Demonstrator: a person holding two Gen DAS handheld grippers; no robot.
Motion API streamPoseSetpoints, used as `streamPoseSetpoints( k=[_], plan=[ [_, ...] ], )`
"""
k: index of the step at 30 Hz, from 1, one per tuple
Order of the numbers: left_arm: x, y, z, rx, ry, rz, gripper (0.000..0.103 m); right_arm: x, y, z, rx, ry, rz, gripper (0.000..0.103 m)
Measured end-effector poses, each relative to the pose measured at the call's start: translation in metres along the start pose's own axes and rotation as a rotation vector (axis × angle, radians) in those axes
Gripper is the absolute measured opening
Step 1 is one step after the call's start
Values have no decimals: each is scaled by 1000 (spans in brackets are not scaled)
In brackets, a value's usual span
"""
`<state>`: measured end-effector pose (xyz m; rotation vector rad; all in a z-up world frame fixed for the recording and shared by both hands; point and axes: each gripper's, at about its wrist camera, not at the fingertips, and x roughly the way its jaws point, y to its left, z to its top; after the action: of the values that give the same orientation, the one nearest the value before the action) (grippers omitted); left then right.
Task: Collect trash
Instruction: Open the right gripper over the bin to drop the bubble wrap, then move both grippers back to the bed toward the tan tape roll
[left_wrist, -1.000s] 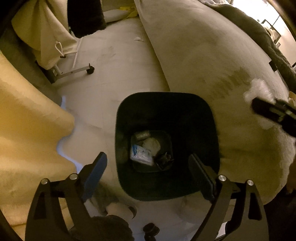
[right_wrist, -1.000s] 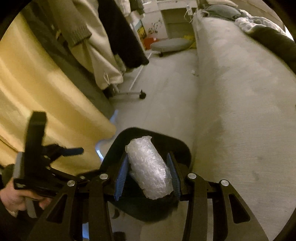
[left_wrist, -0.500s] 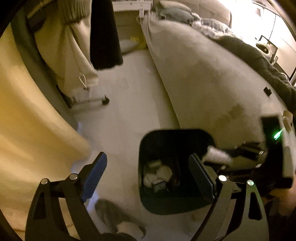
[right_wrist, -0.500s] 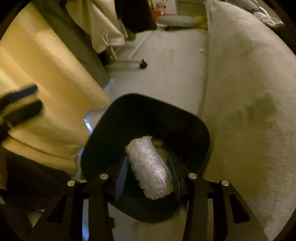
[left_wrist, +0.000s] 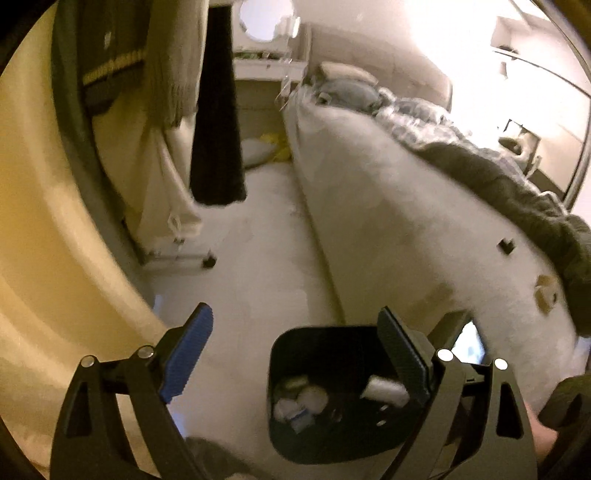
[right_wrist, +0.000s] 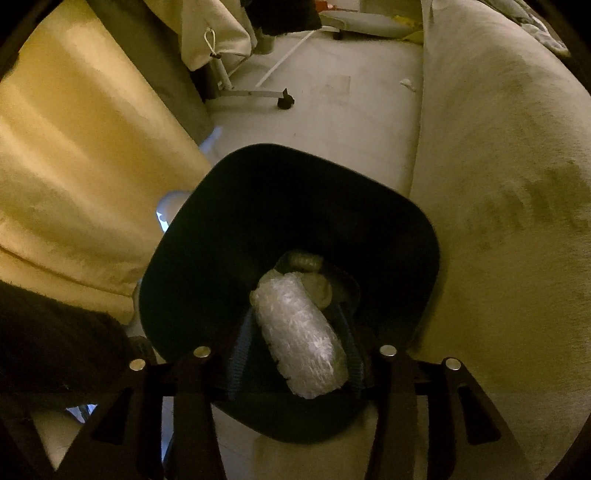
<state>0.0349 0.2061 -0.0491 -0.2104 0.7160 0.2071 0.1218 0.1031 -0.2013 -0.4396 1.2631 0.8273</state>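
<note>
Right gripper (right_wrist: 295, 350) clamps our bubble wrap roll (right_wrist: 299, 339) over the bin (right_wrist: 229, 236) for a clean drop — left gripper (left_wrist: 295, 354) hangs wide, empty.

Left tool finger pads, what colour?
Blue, ribbed pads on a black frame; clearest in the left wrist view.

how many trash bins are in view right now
1. The dark plastic trash bin stands on the floor between the bed and the yellow curtain, under the right gripper, holding the bubble-wrap roll.

no readable text, labels, brands or numbers in either view
</note>
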Motion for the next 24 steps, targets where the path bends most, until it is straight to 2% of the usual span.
streamPoseSetpoints(
  k=[3,8,15,20,24],
  plan=[
    [-15,-7,8,26,-73,-23,95,0,1,1,-4,-5,3,64],
    [-29,-16,19,19,-154,-69,95,-8,4,0,-23,-46,4,68],
    [-35,-31,30,21,-203,-87,95,-34,-3,0,-25,-125,3,70],
    [-37,-44,35,30,-229,-115,96,-64,-13,-2,-31,-218,-20,72],
    [-39,-58,37,64,-254,-108,96,-89,-24,-4,-20,-286,-28,73]
  ],
)
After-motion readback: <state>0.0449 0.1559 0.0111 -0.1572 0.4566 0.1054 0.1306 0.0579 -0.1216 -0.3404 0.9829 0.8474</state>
